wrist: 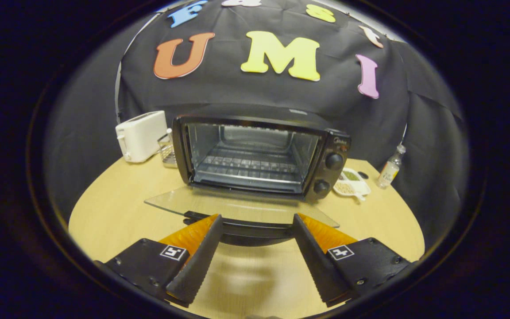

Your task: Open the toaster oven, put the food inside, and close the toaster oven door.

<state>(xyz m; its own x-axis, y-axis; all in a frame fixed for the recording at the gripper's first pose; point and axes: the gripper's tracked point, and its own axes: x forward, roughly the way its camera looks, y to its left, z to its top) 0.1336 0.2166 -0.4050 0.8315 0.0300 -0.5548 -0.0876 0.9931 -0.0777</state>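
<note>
One pale wooden tabletop (117, 208) carries the toaster oven (259, 153), long axis left-right, mouth facing near, glass door (237, 207) flat open. Gripper (257, 221) jaws wide, empty, flanking the door handle (248, 230).

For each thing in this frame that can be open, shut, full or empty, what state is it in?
Toaster oven: empty inside, rack bare.
Oven door: folded fully down, flat.
Door handle: between the fingertips, not clamped.
Gripper: open.
Pop-up toaster: slots out of sight, cannot tell.
Bottle: upright, capped.
Dish: holds food.
</note>
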